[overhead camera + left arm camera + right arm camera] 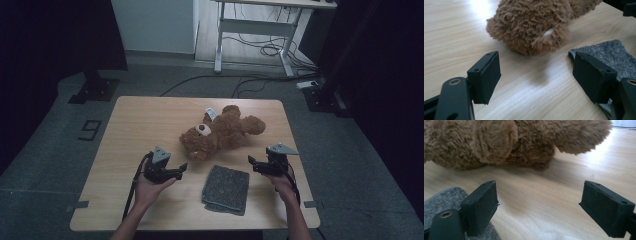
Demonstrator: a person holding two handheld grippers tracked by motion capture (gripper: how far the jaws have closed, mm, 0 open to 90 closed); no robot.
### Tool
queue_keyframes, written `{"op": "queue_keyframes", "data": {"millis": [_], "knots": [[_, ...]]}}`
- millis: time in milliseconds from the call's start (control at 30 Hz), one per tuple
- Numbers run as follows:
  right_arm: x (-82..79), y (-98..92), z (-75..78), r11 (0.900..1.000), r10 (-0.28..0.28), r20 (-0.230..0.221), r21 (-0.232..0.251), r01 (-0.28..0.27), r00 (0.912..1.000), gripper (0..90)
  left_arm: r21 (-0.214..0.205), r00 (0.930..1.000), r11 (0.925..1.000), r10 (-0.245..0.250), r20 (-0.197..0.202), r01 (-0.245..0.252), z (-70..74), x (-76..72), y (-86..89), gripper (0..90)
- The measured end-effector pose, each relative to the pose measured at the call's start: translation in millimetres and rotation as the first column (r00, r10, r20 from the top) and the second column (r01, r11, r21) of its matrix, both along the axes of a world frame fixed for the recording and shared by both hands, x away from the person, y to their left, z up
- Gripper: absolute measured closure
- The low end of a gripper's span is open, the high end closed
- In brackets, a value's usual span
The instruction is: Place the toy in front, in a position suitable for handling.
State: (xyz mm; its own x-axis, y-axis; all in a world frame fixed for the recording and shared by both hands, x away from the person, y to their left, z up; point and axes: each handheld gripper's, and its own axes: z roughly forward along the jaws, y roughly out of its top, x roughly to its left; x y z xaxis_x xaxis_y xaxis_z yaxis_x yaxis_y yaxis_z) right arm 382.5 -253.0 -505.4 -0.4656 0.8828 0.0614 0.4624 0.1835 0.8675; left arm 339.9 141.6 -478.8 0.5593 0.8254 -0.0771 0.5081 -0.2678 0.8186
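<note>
A brown teddy bear lies on its back in the middle of the wooden table, head toward the left front. In front of it lies a folded grey cloth. My left gripper stands open left of the cloth, pointing at the bear's head, with the cloth's corner by its right jaw. My right gripper stands open right of the cloth, facing the bear's body, with the cloth under its left jaw. Both hold nothing.
A white label sticks out at the bear's far side. Beyond the table stands a white desk frame with cables on the floor. A dark stand base sits at the far left, another at the far right.
</note>
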Motion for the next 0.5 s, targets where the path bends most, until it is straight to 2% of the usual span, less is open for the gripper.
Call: {"op": "queue_keyframes", "data": {"millis": [500], "knots": [[23.5,17.4,15.1,0.9989,0.046,0.0,0.011,-0.046,0.9989,13.8,0.037,0.9999,0.9993,-0.01,0.002,0.01,3.5,30.1,-28.1,21.4]]}}
